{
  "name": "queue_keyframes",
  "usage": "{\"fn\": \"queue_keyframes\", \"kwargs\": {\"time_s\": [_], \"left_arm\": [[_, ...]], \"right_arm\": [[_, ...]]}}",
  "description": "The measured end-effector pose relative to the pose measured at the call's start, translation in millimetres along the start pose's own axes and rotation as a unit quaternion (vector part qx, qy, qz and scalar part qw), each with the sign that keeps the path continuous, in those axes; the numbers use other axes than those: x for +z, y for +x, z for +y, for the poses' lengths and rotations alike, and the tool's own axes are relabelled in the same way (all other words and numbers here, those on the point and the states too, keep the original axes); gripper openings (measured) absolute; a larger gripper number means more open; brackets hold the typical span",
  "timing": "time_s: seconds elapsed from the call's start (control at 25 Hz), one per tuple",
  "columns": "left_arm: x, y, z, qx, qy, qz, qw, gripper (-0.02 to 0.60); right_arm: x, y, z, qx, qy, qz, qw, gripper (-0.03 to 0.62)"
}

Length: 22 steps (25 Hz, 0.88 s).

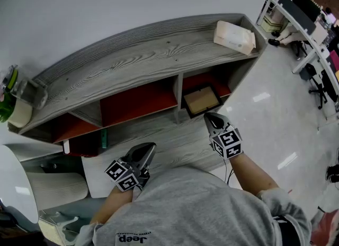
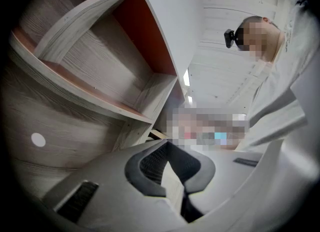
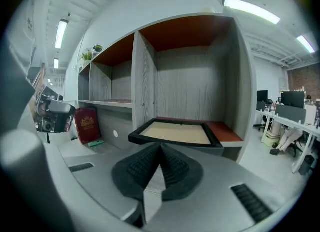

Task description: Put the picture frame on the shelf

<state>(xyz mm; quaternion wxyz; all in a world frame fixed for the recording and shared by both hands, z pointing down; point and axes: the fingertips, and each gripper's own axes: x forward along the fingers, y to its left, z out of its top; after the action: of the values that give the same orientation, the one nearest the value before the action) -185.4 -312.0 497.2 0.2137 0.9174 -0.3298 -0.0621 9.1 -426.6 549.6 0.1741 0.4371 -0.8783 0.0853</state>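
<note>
Both claws are empty. The right claw has its jaws pressed together. The picture frame lies flat just ahead of it in the shelf's end compartment, with its front corner poking past the edge. The left claw, held beside the right one, also seems closed, though its view is dim.

One picture frame and one shelf are counted. Two grippers are seen, the left gripper and the right gripper. One white packet and one red book are counted too.
</note>
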Motion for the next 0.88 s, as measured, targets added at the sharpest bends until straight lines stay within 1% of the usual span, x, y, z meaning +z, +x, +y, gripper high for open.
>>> {"fn": "queue_keyframes", "kwargs": {"time_s": [0.36,0.88], "left_arm": [[2,-1,4,0.003,-0.004,-0.002,1.0,0.008],[1,0,10,0.006,-0.008,-0.002,0.9999,0.008]], "right_arm": [[3,12,0,0.002,-0.003,0.004,1.0,-0.009],[10,33,-12,-0.005,-0.002,0.009,1.0,-0.009]]}}
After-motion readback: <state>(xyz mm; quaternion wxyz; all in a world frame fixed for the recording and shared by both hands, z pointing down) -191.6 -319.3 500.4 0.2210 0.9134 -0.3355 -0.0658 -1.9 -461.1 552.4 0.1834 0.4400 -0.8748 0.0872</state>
